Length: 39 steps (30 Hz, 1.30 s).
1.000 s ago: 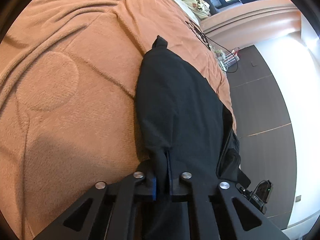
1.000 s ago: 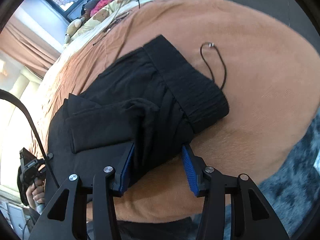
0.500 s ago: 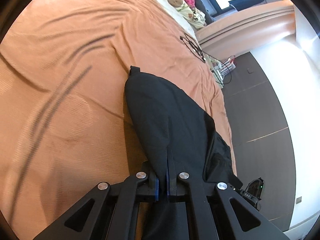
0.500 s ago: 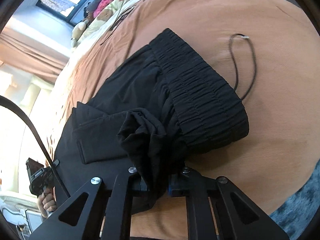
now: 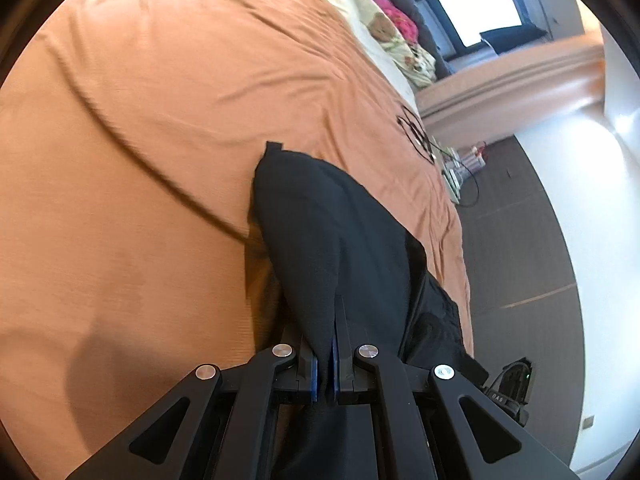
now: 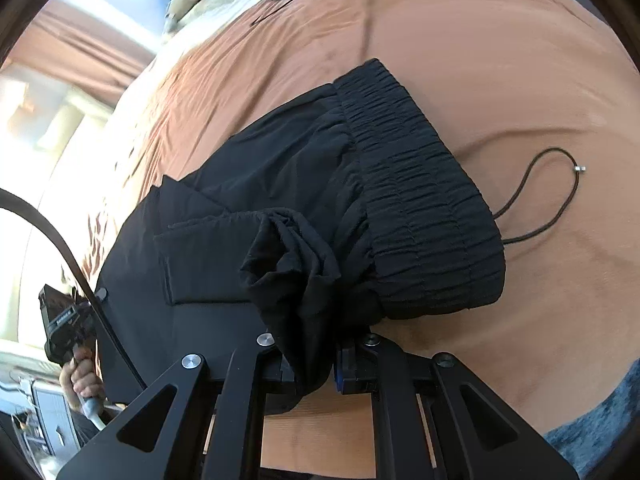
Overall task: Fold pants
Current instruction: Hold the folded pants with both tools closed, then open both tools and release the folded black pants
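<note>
Bed [image 5: 140, 160], covered by an orange blanket [image 6: 500, 60], fills most of both views. All places below are given relative to the bed.

Black pants [image 5: 328, 232] lie on the blanket near the bed's side edge, partly gathered up off it. In the right wrist view the ribbed waistband [image 6: 420, 200] sits toward the open middle of the bed, and the flatter cloth runs away toward the edge.

Left tool [image 5: 325, 372]: jaws narrow, blue pads pinching a thin fold of the pants. The cloth rises from the jaws in a taut ridge to a small corner tab at the far end.

Right tool [image 6: 316, 364]: its jaws have just been closing and are now clamped on a bunched wad of pants cloth just below the waistband (wad bulges above the jaws).

A hand [image 6: 80, 376], off the bed's edge, grips the handle of the other tool in the right wrist view.

Thin black drawstring [image 6: 536, 196] loops out from the waistband onto bare blanket, ending in a small metal tip.

At the bed's head: pale patterned bedding with a soft toy [image 5: 384, 26] (blurred). Beyond the bed's side: dark floor [image 5: 520, 260].
</note>
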Each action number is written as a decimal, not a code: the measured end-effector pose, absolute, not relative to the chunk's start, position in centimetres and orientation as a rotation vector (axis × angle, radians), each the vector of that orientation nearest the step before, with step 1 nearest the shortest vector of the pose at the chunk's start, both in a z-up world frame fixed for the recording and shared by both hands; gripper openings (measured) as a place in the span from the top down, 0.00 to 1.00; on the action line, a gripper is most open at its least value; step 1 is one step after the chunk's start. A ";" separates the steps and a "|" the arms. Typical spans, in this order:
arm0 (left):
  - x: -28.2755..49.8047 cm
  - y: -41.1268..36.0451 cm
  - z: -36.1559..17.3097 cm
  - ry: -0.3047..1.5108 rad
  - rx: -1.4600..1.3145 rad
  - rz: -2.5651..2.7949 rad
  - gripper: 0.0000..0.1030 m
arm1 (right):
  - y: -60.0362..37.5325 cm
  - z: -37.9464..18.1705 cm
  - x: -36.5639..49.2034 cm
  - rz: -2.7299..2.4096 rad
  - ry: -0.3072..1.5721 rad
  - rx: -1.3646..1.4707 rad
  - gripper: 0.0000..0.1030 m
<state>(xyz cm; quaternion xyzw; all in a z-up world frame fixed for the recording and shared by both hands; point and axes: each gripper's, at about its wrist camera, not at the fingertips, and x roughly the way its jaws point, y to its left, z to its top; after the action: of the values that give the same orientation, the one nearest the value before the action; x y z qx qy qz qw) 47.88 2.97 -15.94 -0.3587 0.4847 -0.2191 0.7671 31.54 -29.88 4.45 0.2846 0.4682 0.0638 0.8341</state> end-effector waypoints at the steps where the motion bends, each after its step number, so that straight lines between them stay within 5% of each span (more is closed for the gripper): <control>1: 47.8 3.4 -16.0 1.052 -0.786 -0.470 0.96 | -29.3 4.5 31.9 0.140 1.001 0.597 0.92; 22: 47.1 11.3 -17.4 1.078 -0.807 -0.341 0.94 | -24.0 3.0 35.2 0.174 1.039 0.490 0.92; 27: 46.4 11.4 -17.7 1.113 -0.767 -0.256 0.70 | -26.2 2.7 34.6 0.181 1.012 0.495 0.89; 39: 42.7 12.0 -15.5 1.094 -0.703 -0.154 0.55 | -27.9 3.6 33.1 0.245 0.926 0.318 0.88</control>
<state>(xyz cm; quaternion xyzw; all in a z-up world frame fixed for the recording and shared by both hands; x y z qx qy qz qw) 42.70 12.00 -15.47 -0.3271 0.5086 -0.0718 0.7932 33.12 -27.88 3.65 0.1523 0.4435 0.1175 0.8754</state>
